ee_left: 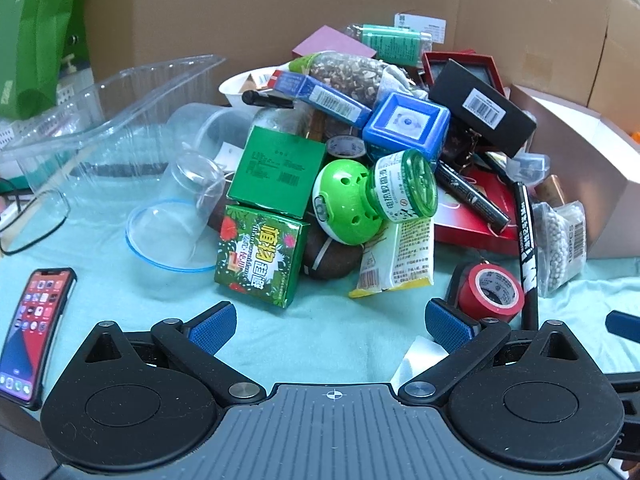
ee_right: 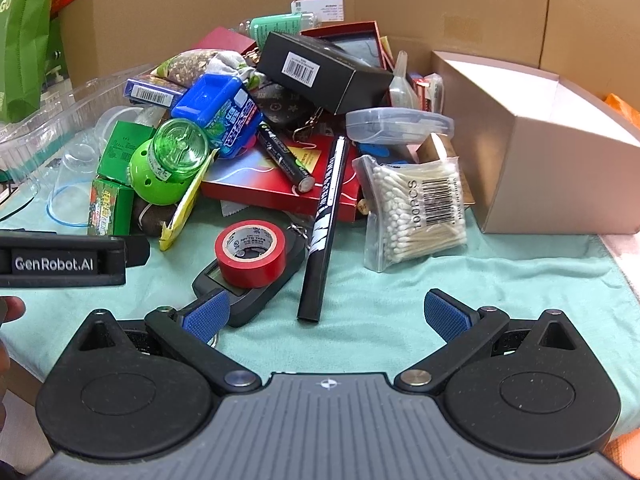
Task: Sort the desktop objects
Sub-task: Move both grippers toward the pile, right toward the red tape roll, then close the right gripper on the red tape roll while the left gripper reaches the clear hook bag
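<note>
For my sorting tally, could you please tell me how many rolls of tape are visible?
2: a red roll at the pile's front, and a grey roll beside the green box. Others may be buried.

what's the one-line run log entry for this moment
phase: pre-grasp | left claw: open, empty | right claw: open, empty | nearest: red tape roll on black device | pile unsorted

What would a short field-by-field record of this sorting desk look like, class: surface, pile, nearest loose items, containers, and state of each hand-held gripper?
surface: pale green cloth
pile: mixed boxes, pens and packets heaped at centre, topped by a black barcoded box
nearest loose items: red tape roll resting on a dark device; long black pen; cotton swab bag
containers: clear plastic tray, beige box
other: smartphone, screen lit
left hand-held gripper: open, empty
right hand-held gripper: open, empty
</note>
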`<state>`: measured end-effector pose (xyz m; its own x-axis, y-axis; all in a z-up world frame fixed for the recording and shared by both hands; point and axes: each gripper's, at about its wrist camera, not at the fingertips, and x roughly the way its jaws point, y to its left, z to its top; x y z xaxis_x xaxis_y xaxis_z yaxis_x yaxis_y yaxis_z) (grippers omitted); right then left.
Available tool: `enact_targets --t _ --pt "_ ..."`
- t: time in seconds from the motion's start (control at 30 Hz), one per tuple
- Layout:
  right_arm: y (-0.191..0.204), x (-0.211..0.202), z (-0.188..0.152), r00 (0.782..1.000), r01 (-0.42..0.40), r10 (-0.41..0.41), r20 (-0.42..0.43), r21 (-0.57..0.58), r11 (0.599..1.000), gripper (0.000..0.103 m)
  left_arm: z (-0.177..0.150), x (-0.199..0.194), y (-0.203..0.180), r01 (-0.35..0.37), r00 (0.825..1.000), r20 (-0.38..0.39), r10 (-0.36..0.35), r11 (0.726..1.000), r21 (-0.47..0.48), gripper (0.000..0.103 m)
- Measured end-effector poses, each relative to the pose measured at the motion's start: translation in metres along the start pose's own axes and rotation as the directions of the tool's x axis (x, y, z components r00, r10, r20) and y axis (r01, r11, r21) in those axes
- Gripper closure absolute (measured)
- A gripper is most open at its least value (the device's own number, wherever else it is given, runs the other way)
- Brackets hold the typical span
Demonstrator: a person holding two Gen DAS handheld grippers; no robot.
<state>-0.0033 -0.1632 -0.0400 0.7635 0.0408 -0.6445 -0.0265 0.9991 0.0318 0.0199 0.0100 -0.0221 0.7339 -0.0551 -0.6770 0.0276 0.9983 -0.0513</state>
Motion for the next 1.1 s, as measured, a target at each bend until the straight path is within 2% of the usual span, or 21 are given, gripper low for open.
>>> enact_targets --t 0.13,0.3,0.37,0.43,0.53,0.63,0.77,0.87,1.0,1.1 --pt "0.001 0.002 -0.007 0.998 -0.053 0.054 0.024 -0.053 0.997 0.0 -0.005 0.001 0.008 0.048 0.999 0.006 -0.048 0.999 -0.005 0.0" --pt "-0.001 0.0 -0.008 0.992 -0.109 0.114 0.055 -0.091 0.99 0.003 -0.019 -0.011 0.008 0.152 0.988 0.01 -0.154 0.984 0.097 0.0" --pt "-0.001 0.001 -0.005 0.993 -0.092 0.099 0.06 -0.12 0.989 0.007 -0.023 -0.014 0.013 0.176 0.984 0.015 -0.178 0.981 0.083 0.003" --pt "-0.003 0.002 -0.001 0.995 -0.058 0.068 0.076 -0.122 0.991 0.01 -0.024 -0.012 0.017 0.193 0.981 -0.009 -0.193 0.978 0.081 0.011" --pt "-0.012 0.004 0.004 0.993 -0.081 0.089 0.082 -0.096 0.992 0.014 -0.025 -0.01 0.026 0.202 0.979 -0.021 -0.201 0.978 0.047 0.014" --pt "-0.01 0.009 0.008 0.988 -0.13 0.136 0.074 -0.092 0.987 0.023 -0.022 -0.01 0.031 0.258 0.966 -0.032 -0.257 0.965 0.036 0.016" --pt "0.0 0.015 0.013 0.98 -0.179 0.187 0.066 -0.118 0.977 0.033 -0.024 -0.014 0.033 0.291 0.957 -0.029 -0.29 0.954 0.066 0.015" --pt "0.005 0.018 0.015 0.977 -0.191 0.203 0.068 -0.152 0.97 0.036 -0.03 -0.018 0.032 0.35 0.937 -0.037 -0.348 0.931 0.103 0.013" --pt "0.006 0.022 0.022 0.969 -0.225 0.238 0.065 -0.163 0.961 0.039 -0.035 -0.019 0.02 0.378 0.925 -0.029 -0.378 0.911 0.167 0.011" --pt "0.01 0.025 0.025 0.969 -0.227 0.241 0.059 -0.188 0.956 0.04 -0.037 -0.014 0.009 0.416 0.909 -0.048 -0.415 0.888 0.194 0.009"
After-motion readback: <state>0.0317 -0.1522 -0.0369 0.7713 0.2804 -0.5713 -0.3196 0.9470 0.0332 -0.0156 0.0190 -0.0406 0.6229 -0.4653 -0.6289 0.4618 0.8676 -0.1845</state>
